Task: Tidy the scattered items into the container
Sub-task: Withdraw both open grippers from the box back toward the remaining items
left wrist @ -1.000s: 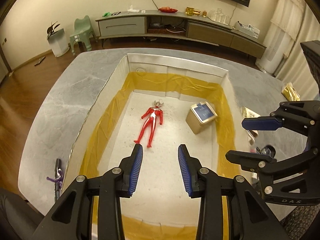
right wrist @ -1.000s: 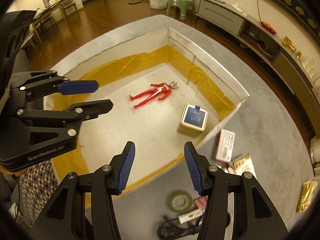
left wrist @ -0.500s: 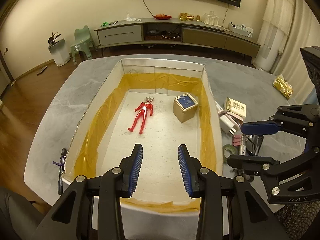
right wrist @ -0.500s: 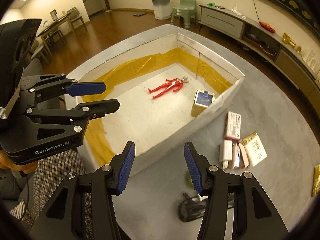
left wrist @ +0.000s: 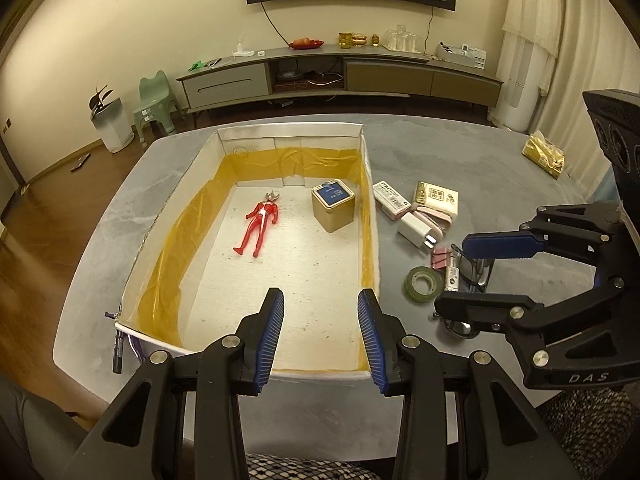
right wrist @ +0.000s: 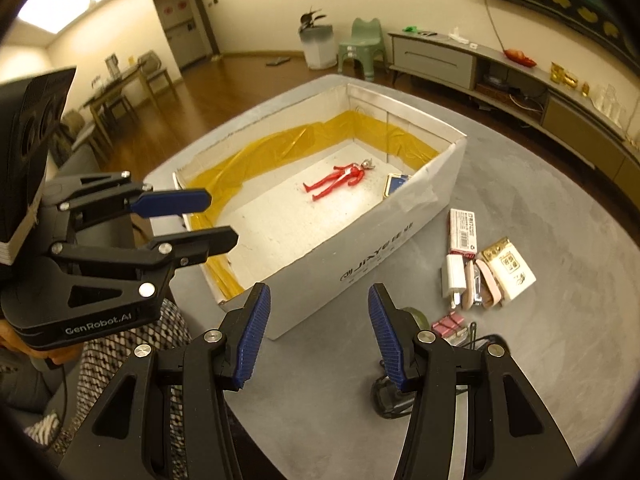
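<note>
Plainly, both grippers hang in the air with nothing between their blue pads. In the left wrist view the left gripper (left wrist: 321,336) fills the bottom centre of the frame, its jaws spread apart over the near end of the white box (left wrist: 370,216), which takes up the middle of the picture on a grey table (left wrist: 472,152). The right gripper (right wrist: 316,334) sits at the bottom centre of its own view, jaws likewise released, above bare table just outside the near corner of the box. Inside the box, lined low on its walls with yellow film, a red figure (left wrist: 259,222) lies flat toward the far left of the floor, and a gold tin with a blue lid (left wrist: 333,202) stands near the far right wall, apart from the figure. The scattered things lie on the table at the right of the left wrist frame, outside the box: a white and pink packet (left wrist: 391,199), a cream packet (left wrist: 436,199), a white charger plug (left wrist: 417,232), pink binder clips (left wrist: 441,258), a green tape roll (left wrist: 423,283) and black-framed glasses (left wrist: 478,270), part hidden behind the right gripper's fingers. A gold foil pouch (left wrist: 545,154) lies alone at the upper right, well apart from the rest. At the lower left, a dark pen (left wrist: 117,350) rests beside the box's near left corner.
</note>
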`<state>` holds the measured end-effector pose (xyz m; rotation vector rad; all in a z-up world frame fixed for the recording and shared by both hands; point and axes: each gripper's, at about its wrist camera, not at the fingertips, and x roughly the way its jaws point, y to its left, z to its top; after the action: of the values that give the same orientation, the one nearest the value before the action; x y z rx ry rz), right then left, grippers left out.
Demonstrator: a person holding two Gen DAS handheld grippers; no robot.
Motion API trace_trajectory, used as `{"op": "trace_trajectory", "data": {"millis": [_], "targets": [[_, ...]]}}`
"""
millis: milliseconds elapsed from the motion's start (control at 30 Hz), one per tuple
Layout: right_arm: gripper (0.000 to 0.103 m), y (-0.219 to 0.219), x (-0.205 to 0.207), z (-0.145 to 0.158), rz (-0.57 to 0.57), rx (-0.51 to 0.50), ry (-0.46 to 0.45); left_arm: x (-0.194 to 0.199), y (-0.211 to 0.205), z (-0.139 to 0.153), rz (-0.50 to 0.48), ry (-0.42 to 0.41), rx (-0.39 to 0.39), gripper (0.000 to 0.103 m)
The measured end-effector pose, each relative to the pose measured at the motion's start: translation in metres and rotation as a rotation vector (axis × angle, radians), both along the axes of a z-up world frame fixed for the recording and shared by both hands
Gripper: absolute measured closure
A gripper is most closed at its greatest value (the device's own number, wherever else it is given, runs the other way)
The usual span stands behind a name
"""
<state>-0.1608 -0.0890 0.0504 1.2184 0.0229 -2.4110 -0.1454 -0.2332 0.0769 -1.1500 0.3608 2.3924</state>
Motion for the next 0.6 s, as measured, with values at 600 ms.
{"op": "trace_trajectory", "data": {"millis": [600], "targets": [[0.048,0.044,0.038,-0.020,-0.039,-0.161,-0.005,0.050,0.036,-0.010,-0.065,-0.001,-0.026,0.063]]}}
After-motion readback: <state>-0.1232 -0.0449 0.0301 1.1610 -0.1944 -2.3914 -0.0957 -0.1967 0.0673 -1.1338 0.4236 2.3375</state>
